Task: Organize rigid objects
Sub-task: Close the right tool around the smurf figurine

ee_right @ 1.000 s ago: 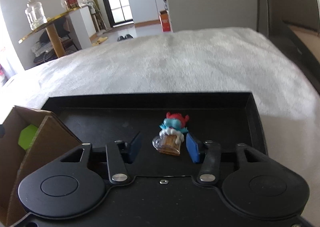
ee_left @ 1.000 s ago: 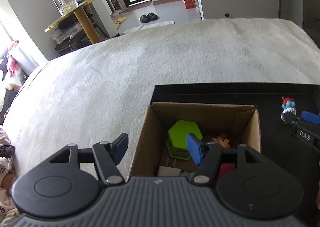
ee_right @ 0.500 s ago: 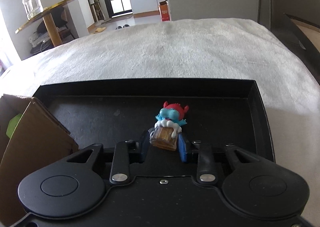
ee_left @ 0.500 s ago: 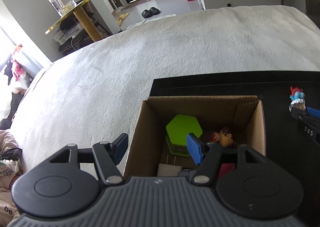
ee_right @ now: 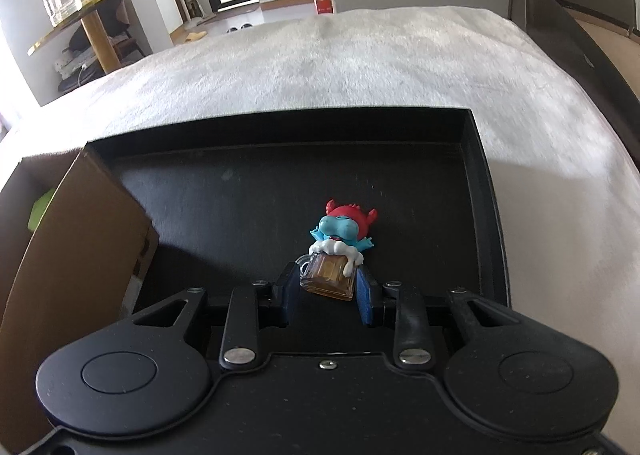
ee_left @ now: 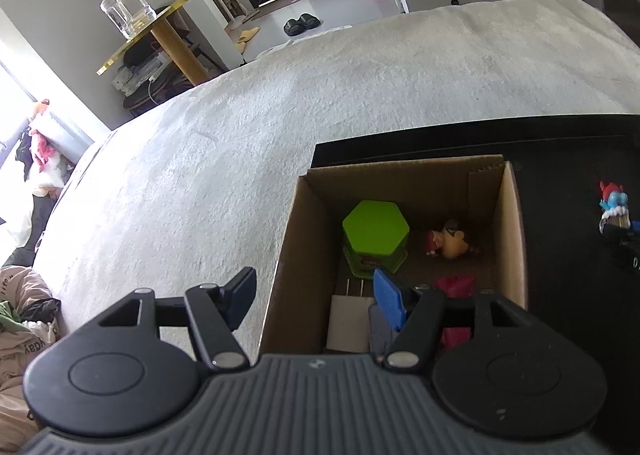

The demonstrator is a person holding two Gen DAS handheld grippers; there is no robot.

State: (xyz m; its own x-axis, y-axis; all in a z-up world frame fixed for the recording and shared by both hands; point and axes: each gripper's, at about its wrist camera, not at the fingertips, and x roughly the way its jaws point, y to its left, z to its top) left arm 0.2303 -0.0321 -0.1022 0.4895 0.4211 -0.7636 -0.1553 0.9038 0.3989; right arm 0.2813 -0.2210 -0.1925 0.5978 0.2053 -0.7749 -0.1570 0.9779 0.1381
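Observation:
A blue figurine with a red hat and an amber beer mug (ee_right: 338, 251) lies in the black tray (ee_right: 486, 175). My right gripper (ee_right: 328, 289) is shut on the figurine's mug. The figurine also shows at the right edge of the left wrist view (ee_left: 614, 203). My left gripper (ee_left: 316, 293) is open and empty, straddling the left wall of the cardboard box (ee_left: 292, 223). Inside the box are a green hexagonal container (ee_left: 376, 231), a small Mario figurine (ee_left: 448, 241) and a magenta item (ee_left: 456, 287).
The box (ee_right: 68, 235) stands in the left part of the tray, which rests on a white fluffy bed cover (ee_right: 360, 67). A gold-topped side table with a glass jar (ee_left: 128, 11) stands beyond the bed. Clothes (ee_left: 20, 315) lie at the left.
My right gripper closed on the figurine's mug, and now holds it. My left gripper rose over the box, showing more of its inside, and stayed open.

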